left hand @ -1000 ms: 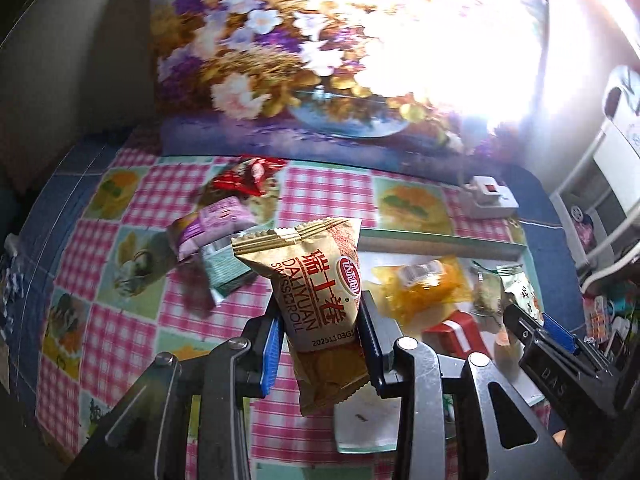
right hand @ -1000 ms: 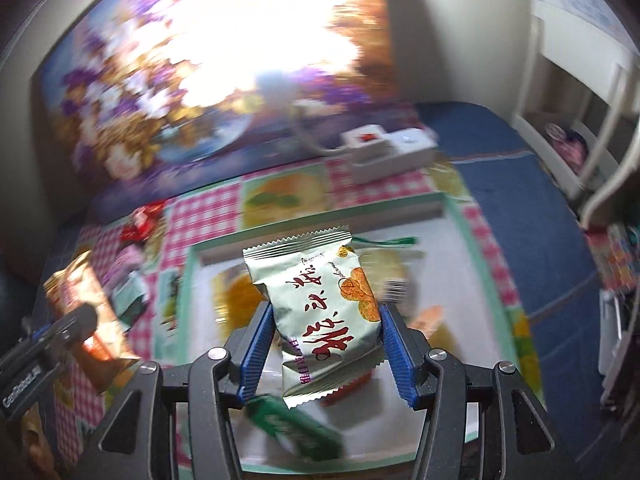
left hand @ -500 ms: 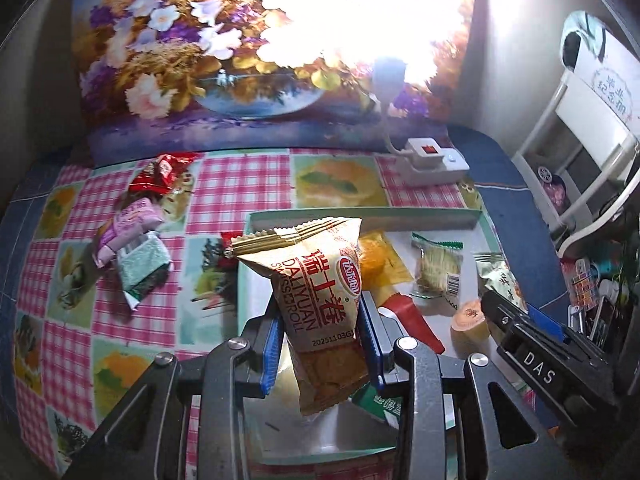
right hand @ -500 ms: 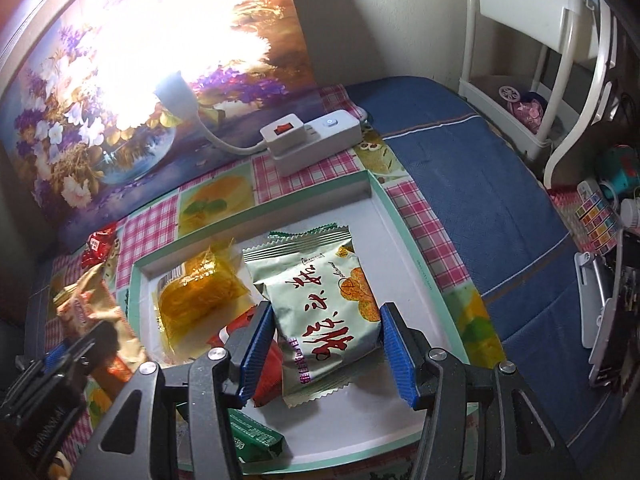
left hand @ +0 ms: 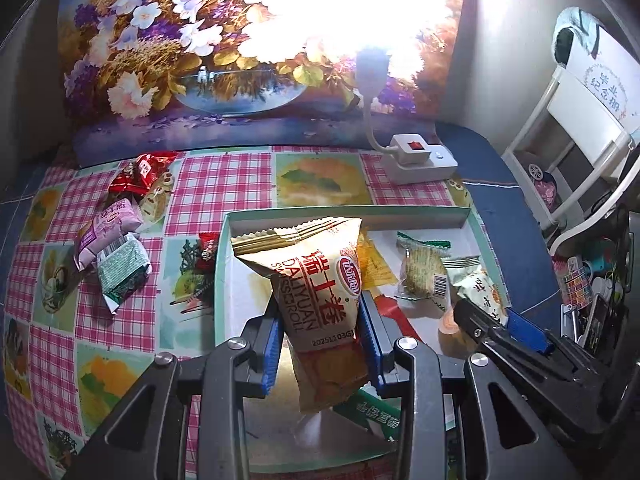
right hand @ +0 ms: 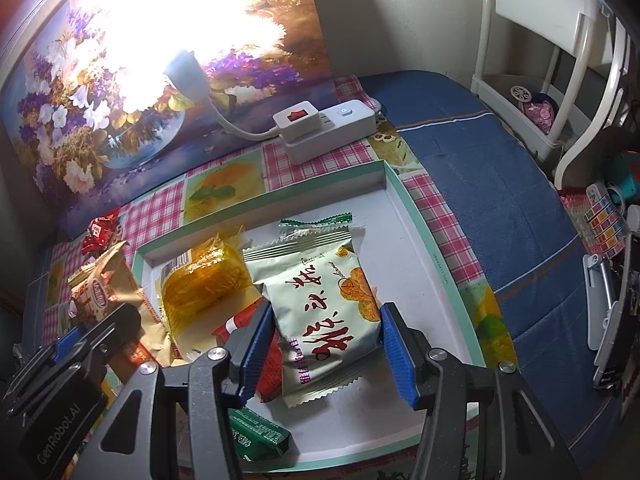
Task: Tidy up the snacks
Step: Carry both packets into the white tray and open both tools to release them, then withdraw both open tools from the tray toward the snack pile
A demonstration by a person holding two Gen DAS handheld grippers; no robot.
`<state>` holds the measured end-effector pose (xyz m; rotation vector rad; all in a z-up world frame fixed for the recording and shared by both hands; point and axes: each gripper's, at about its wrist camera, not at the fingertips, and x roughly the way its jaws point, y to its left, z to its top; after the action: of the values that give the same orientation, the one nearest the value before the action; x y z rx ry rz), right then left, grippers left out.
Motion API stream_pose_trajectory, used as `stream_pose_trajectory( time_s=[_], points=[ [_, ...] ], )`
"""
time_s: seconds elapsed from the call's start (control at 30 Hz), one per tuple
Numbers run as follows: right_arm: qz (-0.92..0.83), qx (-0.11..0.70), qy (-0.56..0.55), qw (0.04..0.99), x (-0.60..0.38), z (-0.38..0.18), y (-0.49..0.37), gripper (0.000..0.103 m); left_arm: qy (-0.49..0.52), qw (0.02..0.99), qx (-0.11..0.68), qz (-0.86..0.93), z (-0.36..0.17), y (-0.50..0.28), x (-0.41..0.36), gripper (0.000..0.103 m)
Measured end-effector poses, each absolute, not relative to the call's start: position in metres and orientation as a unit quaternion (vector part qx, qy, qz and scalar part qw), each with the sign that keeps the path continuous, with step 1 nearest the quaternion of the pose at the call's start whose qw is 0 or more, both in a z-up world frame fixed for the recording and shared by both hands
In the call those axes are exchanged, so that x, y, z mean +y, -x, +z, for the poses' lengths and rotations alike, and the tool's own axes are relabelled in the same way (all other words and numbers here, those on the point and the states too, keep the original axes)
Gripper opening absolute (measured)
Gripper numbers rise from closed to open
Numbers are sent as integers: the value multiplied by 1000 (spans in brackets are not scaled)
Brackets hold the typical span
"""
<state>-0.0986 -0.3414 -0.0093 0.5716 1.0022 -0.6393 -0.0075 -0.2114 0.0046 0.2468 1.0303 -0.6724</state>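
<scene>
My left gripper point(left hand: 320, 344) is shut on a tan Dalyuan swiss roll packet point(left hand: 316, 296), held upright over the near left part of the green-rimmed tray point(left hand: 344, 214). My right gripper point(right hand: 326, 344) is shut on a pale green snack packet point(right hand: 324, 304), low over the tray point(right hand: 436, 248) among other snacks. The tray holds a yellow packet point(right hand: 204, 284), a red packet point(right hand: 268, 364), a dark green packet point(right hand: 260, 436) and a clear biscuit packet point(left hand: 422, 272). The right gripper also shows in the left wrist view point(left hand: 496, 332).
On the checked cloth left of the tray lie a purple packet point(left hand: 106, 232), a green packet point(left hand: 124, 268) and red packets point(left hand: 142, 172). A white power strip with a lamp point(left hand: 418, 158) stands behind the tray. A flower painting point(left hand: 224, 48) backs the table. A white rack point(right hand: 548, 80) stands at the right.
Both grippers have moved rightwards and down towards the tray with their packets. The pale green packet now sits low among the snacks in the tray.
</scene>
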Motion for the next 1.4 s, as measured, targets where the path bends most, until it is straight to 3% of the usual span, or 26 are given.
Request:
stream_pose_trajectory(
  time_s=[0.27,0.4,0.97,1.0,1.03,1.1,1.2,1.3,1.4],
  points=[
    [-294,469,-265,789,-342,-11,98,57,-124,804,481,-327,5,12,-215,38],
    [-293,472,-264,789,-342,-11,97,57,-127,806,480,-322,5,11,-213,49],
    [-271,500,-253,783,-334,-26,81,59,-112,811,515,-255,-5,-14,-186,50],
    [-268,503,-253,782,-333,-27,80,59,-111,811,517,-251,-5,-15,-184,53],
    [-267,506,-251,781,-332,-28,79,59,-110,811,519,-247,-6,-16,-183,69],
    [-267,509,-249,780,-330,-29,77,59,-108,813,520,-240,-7,-18,-180,81],
    [-267,510,-249,779,-331,-29,77,63,-105,816,521,-229,-7,-20,-176,81],
    [-275,514,-249,774,-333,-30,77,79,-110,817,523,-217,-9,-22,-173,84],
    [-277,515,-250,772,-335,-30,78,80,-112,818,525,-207,-12,-24,-170,86]
  ],
)
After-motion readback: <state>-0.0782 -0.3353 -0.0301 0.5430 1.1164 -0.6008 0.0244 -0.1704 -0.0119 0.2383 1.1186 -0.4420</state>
